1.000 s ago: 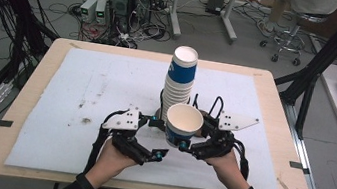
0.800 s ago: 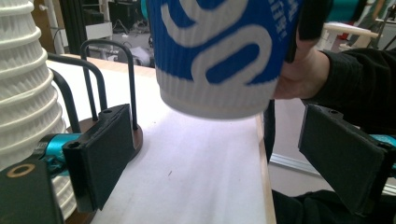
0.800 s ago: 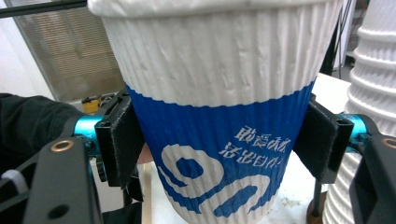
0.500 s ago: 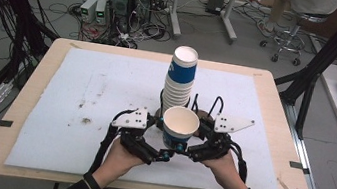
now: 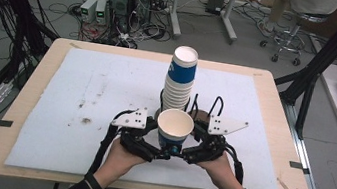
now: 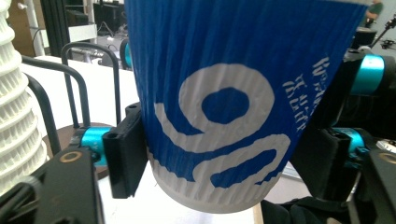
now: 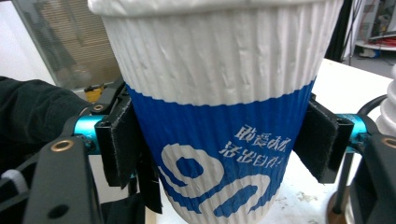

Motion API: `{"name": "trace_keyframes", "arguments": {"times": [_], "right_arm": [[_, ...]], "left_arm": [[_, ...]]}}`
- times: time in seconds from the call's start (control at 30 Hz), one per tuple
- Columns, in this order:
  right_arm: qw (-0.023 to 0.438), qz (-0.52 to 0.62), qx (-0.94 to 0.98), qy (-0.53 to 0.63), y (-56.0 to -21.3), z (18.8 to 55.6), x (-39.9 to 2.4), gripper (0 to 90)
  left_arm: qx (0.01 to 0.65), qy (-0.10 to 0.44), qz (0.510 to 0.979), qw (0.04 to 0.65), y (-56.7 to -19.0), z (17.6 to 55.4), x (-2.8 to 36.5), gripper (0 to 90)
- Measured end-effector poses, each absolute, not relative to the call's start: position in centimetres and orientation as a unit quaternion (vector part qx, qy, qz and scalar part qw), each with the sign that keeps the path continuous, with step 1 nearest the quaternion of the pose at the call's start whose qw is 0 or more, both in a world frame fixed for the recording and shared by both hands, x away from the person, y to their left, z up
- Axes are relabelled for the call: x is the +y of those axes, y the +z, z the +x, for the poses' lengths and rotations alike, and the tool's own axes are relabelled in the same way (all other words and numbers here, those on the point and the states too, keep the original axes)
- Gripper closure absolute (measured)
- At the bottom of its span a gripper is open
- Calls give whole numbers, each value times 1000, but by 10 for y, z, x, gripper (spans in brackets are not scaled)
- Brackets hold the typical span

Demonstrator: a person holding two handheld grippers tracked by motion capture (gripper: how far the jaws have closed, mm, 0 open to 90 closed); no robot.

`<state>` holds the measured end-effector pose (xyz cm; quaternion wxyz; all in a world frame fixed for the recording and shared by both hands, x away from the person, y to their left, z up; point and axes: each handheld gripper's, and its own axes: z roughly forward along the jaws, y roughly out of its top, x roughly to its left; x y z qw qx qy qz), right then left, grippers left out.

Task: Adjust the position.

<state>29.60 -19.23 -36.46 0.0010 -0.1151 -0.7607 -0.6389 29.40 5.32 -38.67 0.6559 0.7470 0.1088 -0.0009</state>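
A blue and white ribbed paper cup [image 5: 175,126] stands upright above the white mat, held from both sides. My left gripper [image 5: 158,151] comes in from the left; its jaws have just been closing with the cup between them, and its pads [image 6: 125,156] now press on the cup [image 6: 224,107] low on its blue wall. My right gripper [image 5: 189,153] is shut on the same cup [image 7: 210,93], a pad [image 7: 122,140] on each side of the blue band. Just behind stands a tall stack of cups [image 5: 180,78].
The cup stack rests on a brown round base with black wire hoops [image 5: 217,104]. A white mat [image 5: 81,91] covers the wooden table [image 5: 284,117]. The stack is close by in the left gripper view [image 6: 14,116] and the right gripper view [image 7: 388,93].
The left gripper has moved in to the right and shut on the cup that the right gripper was holding alone. The cup has shifted slightly lower and nearer.
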Motion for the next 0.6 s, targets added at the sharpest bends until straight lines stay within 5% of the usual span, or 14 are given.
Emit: {"name": "trace_keyframes", "arguments": {"times": [0.6], "right_arm": [[15, -116, -744, -658, -357, 299, -196, 161]], "left_arm": [[104, 6, 754, 649, -388, 293, 53, 291]]}}
